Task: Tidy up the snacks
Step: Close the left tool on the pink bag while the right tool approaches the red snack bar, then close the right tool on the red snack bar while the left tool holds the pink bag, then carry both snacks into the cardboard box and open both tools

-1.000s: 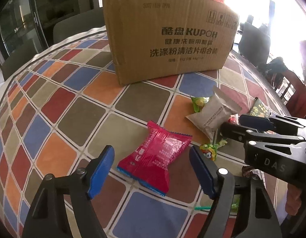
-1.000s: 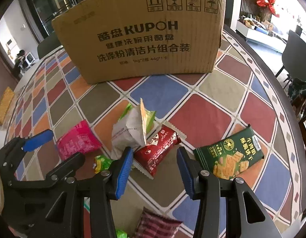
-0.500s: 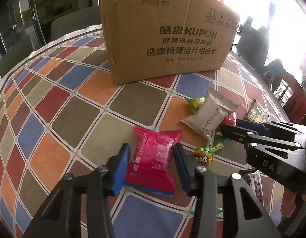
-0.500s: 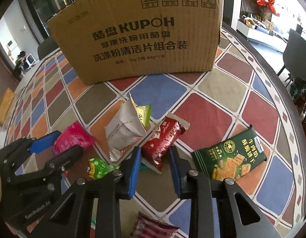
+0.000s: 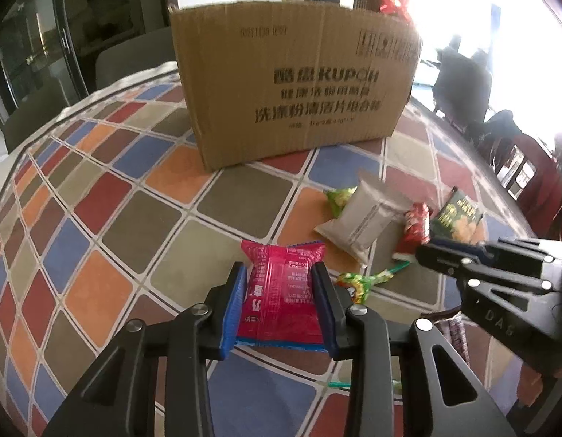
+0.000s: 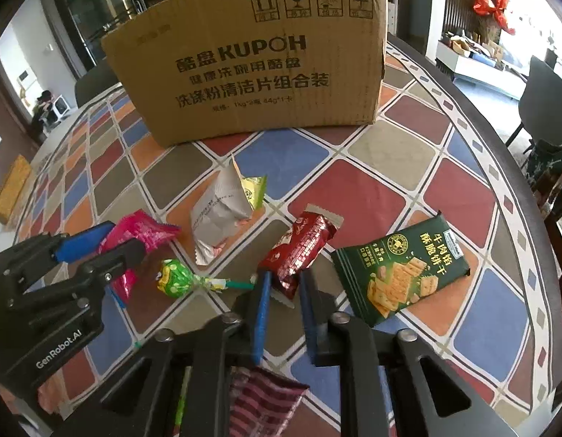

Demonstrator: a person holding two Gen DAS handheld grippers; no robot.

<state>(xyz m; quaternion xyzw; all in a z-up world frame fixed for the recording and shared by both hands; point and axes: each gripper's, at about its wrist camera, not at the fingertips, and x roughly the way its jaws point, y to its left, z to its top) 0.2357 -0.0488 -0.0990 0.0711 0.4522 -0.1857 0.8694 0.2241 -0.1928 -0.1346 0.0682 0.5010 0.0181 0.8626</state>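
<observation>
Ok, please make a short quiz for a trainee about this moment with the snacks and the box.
1. True or false: the left gripper is closed on the pink snack packet.
2. Which snack sits between the fingers of the right gripper? A) green cracker packet B) dark red snack packet C) green lollipop
3. Fill in: the white packet lies on the table in front of the ______.

Key: 1 true; 2 B; 3 cardboard box.
</observation>
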